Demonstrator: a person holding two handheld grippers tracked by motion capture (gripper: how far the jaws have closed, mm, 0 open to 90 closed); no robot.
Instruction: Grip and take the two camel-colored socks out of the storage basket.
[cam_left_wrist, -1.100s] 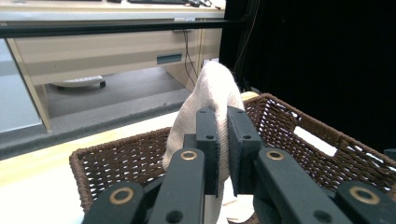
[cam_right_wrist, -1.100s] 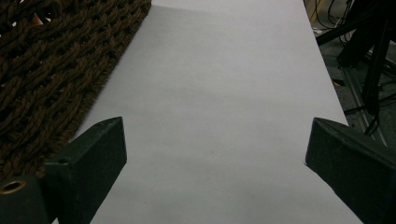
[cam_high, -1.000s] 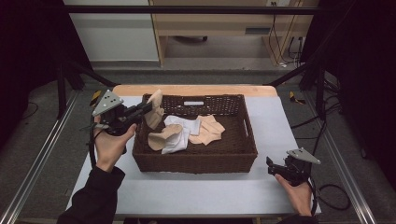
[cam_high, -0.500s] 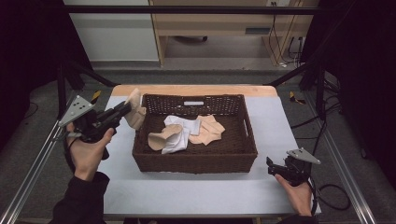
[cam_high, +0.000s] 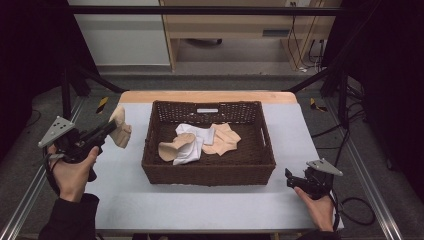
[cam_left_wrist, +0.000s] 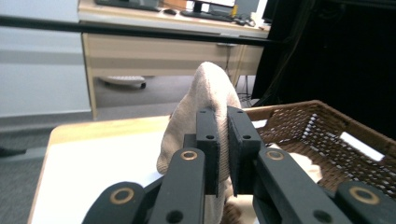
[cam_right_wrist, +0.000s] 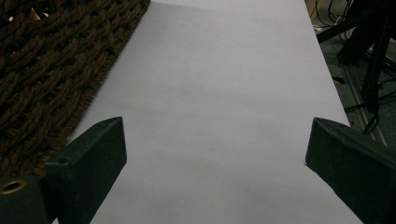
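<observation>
A: White table (cam_high: 200, 210) in a dark-curtained bay, a wooden desk behind it. Where's the sock?

B: The beige sock (cam_high: 120, 129) hangs off the left side of the basket (cam_high: 207, 167), over bare table. The left gripper (cam_high: 111, 128) has it pinched, jaws nearly together with just the cloth between them; the left gripper view shows the sock (cam_left_wrist: 208, 100) bulging up past the pads (cam_left_wrist: 207, 140).

A: How will it handle?

B: Light and limp, I'd say. It droops either side of the pinch, so it should fold wherever it lands. A grip near the middle looks sound; soft knit shouldn't slip much or come to harm.

A: And the other hand?

B: The right gripper (cam_high: 292, 179) rests at the table's near right corner, jaws wide apart with nothing in them, well clear.

A: Anything in the way?

B: Not on the left. The basket wall stands just beside the sock, and more socks, white (cam_high: 192, 142) and beige (cam_high: 222, 139), lie loose inside it.
</observation>
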